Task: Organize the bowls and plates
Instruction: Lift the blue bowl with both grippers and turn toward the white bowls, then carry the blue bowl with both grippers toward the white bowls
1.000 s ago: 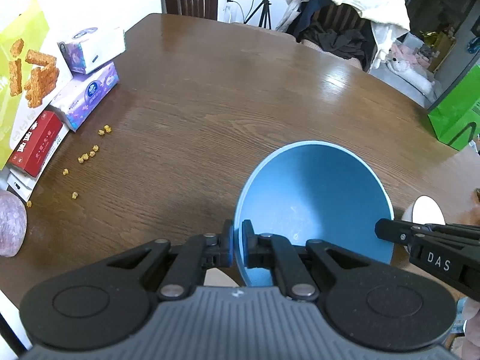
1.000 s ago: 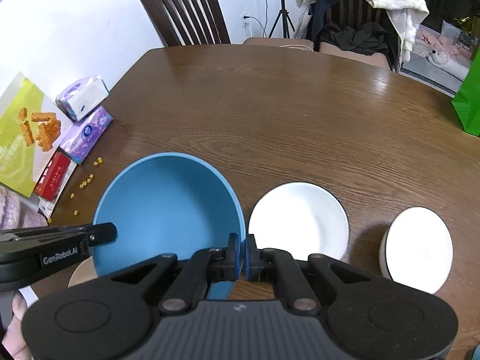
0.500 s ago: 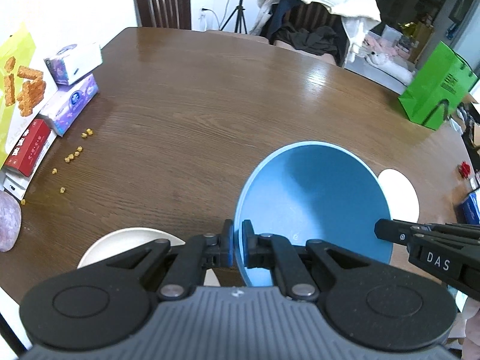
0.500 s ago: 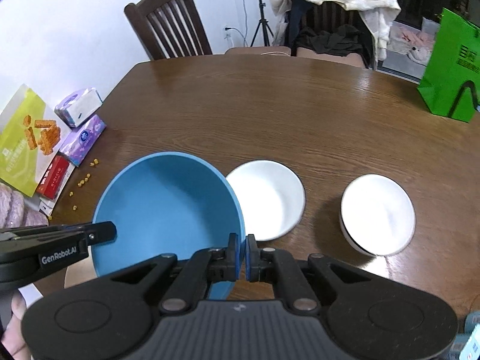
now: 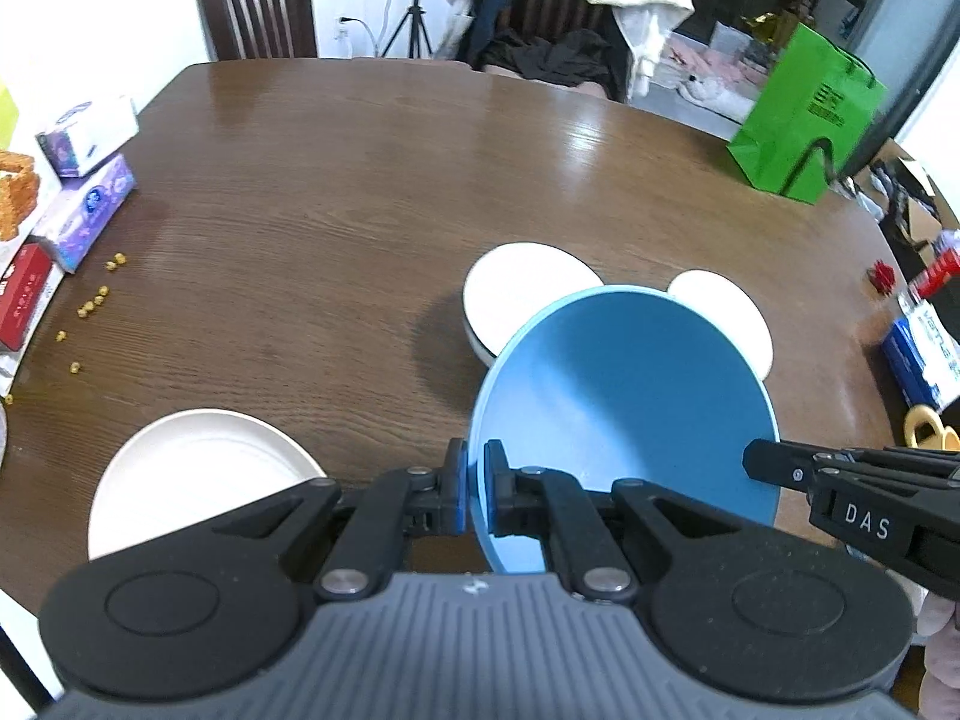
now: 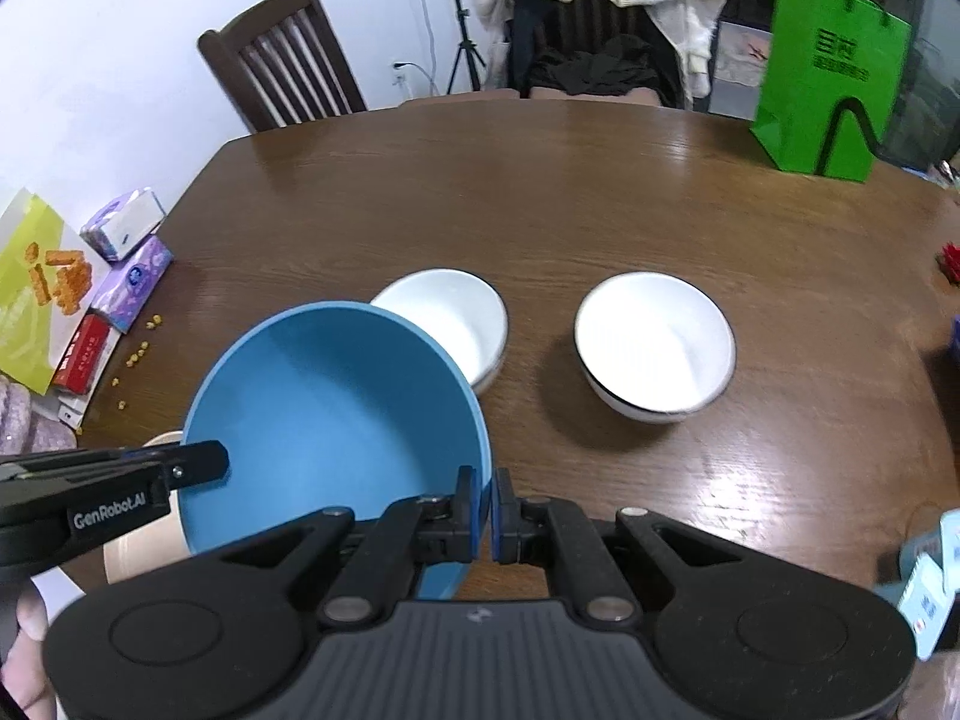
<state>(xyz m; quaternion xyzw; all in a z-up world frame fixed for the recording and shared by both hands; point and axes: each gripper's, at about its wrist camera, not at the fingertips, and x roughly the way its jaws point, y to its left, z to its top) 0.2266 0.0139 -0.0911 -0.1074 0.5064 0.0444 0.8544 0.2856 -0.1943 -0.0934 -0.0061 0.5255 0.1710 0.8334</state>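
Both hand-held grippers are clamped on the rim of the round blue plastic bowl (image 6: 324, 420) — the left hand-held gripper (image 5: 474, 495) on its left edge, the right hand-held gripper (image 6: 485, 510) on its right — carrying it tilted above the brown wooden surface (image 6: 540, 198). Likely step: nesting. Two white bowls (image 6: 654, 345) sit just beyond — the next move calls for lowering it level over one.

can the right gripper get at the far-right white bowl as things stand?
Probably not yet. The right gripper is shut on the blue bowl's rim, as is the left gripper. The path across the table to the white bowl looks free.
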